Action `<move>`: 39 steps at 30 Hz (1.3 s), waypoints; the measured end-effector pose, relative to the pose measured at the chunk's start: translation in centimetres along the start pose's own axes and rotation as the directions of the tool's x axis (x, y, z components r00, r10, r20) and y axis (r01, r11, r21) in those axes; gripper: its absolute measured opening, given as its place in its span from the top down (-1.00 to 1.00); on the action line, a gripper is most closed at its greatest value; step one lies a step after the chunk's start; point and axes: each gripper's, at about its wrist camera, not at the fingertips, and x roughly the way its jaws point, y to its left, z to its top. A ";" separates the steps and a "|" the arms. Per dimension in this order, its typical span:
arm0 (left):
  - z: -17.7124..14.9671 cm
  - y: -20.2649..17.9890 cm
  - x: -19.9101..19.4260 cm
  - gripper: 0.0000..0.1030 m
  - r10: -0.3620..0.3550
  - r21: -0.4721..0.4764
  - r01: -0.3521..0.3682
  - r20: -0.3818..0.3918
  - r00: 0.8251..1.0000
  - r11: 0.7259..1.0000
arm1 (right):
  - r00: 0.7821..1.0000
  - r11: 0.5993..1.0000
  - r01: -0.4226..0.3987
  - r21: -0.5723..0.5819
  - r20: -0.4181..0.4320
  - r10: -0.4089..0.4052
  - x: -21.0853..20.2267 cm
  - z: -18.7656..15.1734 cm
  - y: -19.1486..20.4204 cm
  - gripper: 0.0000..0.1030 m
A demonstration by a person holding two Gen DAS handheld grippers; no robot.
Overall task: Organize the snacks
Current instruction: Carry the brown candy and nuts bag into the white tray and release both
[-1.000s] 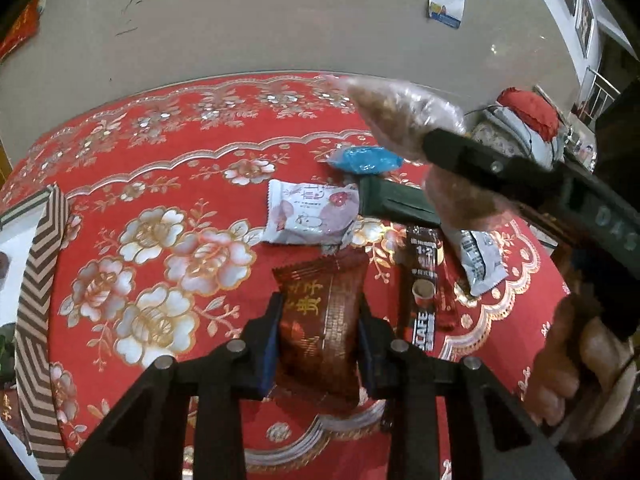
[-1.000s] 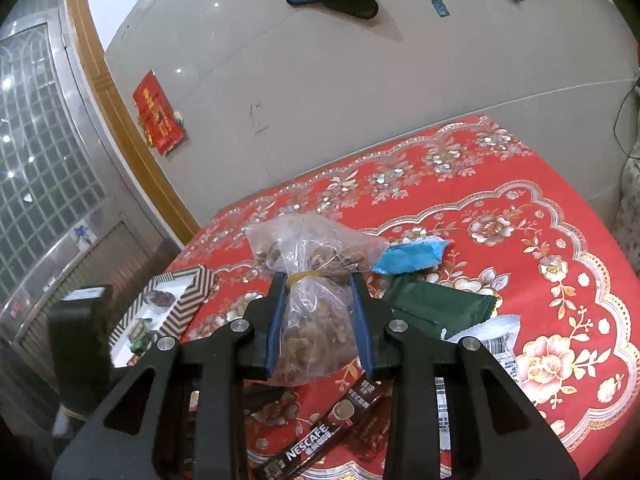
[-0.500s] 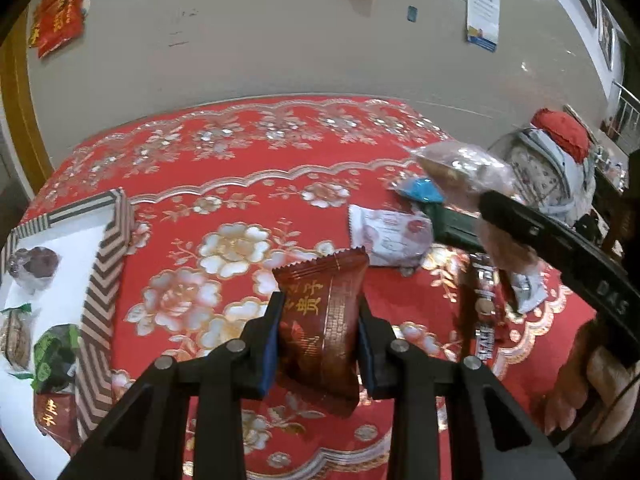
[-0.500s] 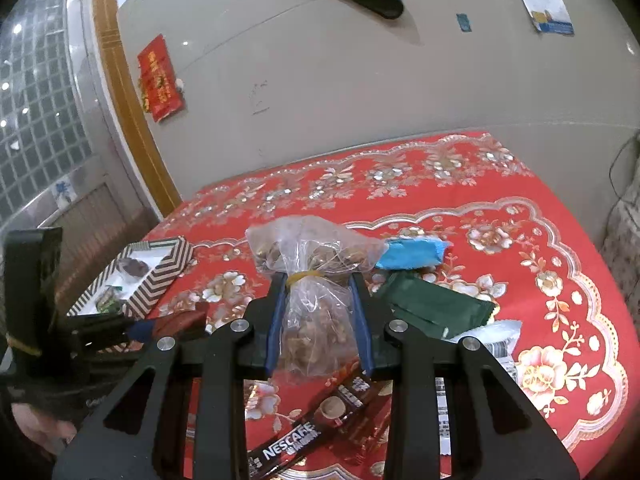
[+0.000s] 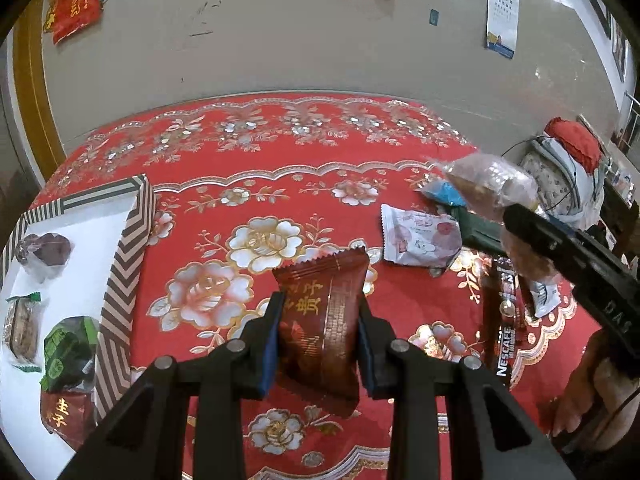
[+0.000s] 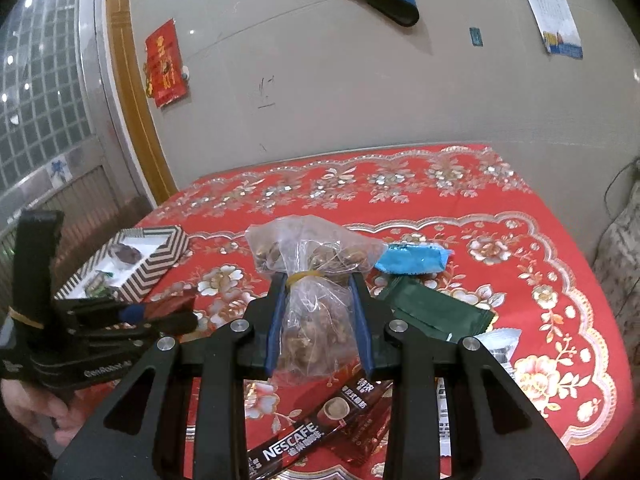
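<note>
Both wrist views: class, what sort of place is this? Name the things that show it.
Probably a room in a home: a table under a red floral tablecloth, a calendar and a red paper decoration on the wall, loose snack packets such as the blue packet.

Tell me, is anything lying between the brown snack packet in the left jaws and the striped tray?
Nothing visible. Between the brown snack packet and the striped tray lies only bare red tablecloth; the loose snacks lie on the other side.
</note>
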 end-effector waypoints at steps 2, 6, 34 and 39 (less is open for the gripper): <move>0.1 0.3 -0.4 0.33 -0.003 -0.012 0.003 0.005 1.000 1.000 | 1.000 0.999 0.031 -0.011 0.006 -0.031 -0.1 0.0 0.2 0.42; 0.5 1.0 -1.6 0.33 -0.024 -0.037 0.025 0.018 1.000 0.999 | 0.998 0.997 0.053 0.053 0.018 -0.054 -0.4 -0.2 -0.1 0.42; 1.3 22.4 -5.1 0.32 0.244 -0.180 -0.242 -0.012 0.970 0.953 | 0.954 0.951 -0.298 -0.085 -0.020 0.298 8.3 0.1 23.2 0.42; 1.0 22.6 -4.6 0.32 0.266 -0.175 -0.267 -0.028 0.964 0.948 | 0.956 0.946 -0.294 -0.138 -0.053 0.290 8.4 -0.9 24.7 0.42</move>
